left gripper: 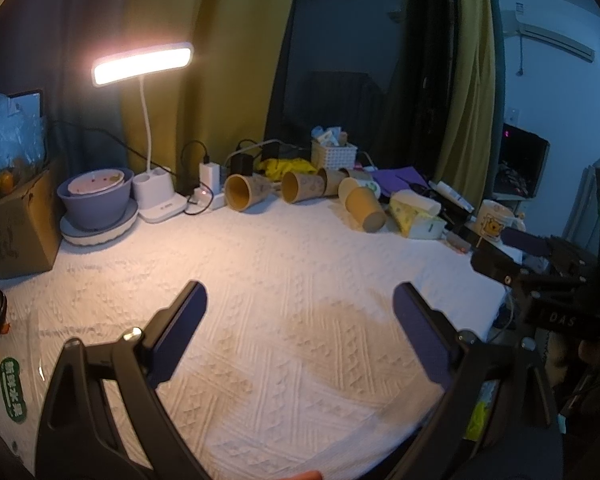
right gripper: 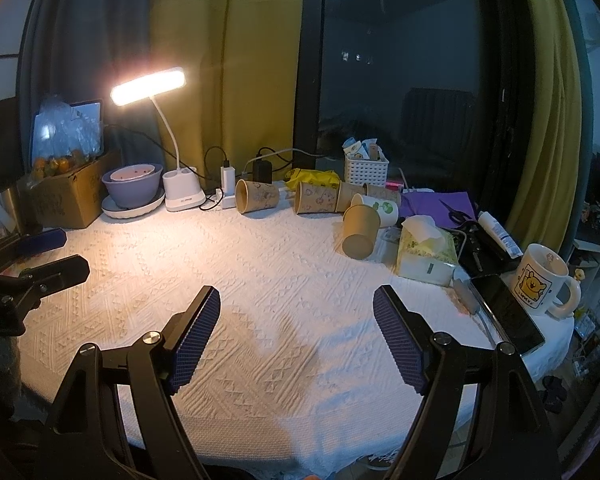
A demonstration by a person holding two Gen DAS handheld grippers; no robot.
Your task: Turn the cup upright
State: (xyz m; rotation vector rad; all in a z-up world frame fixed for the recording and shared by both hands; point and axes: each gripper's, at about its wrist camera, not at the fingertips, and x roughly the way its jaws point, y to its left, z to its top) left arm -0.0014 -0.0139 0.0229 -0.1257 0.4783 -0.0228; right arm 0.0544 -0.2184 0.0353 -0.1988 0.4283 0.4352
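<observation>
Several brown paper cups lie on their sides at the back of the white-clothed table (right gripper: 284, 280). One printed cup (right gripper: 256, 196) (left gripper: 246, 193) lies alone with its mouth to the left. A second printed cup (right gripper: 316, 198) (left gripper: 302, 187) lies beside more cups. A plain brown cup (right gripper: 360, 232) (left gripper: 366, 210) lies tipped, base toward me, against a white cup (right gripper: 380, 208). My left gripper (left gripper: 300, 300) is open and empty over the near cloth. My right gripper (right gripper: 296, 300) is open and empty, also near the front.
A lit desk lamp (right gripper: 152, 86), a bowl stack (right gripper: 134, 188), a cardboard box (right gripper: 68, 200), chargers and a white basket (right gripper: 366, 168) line the back. A tissue pack (right gripper: 424, 248), a phone (right gripper: 508, 312) and a bear mug (right gripper: 540, 280) sit right.
</observation>
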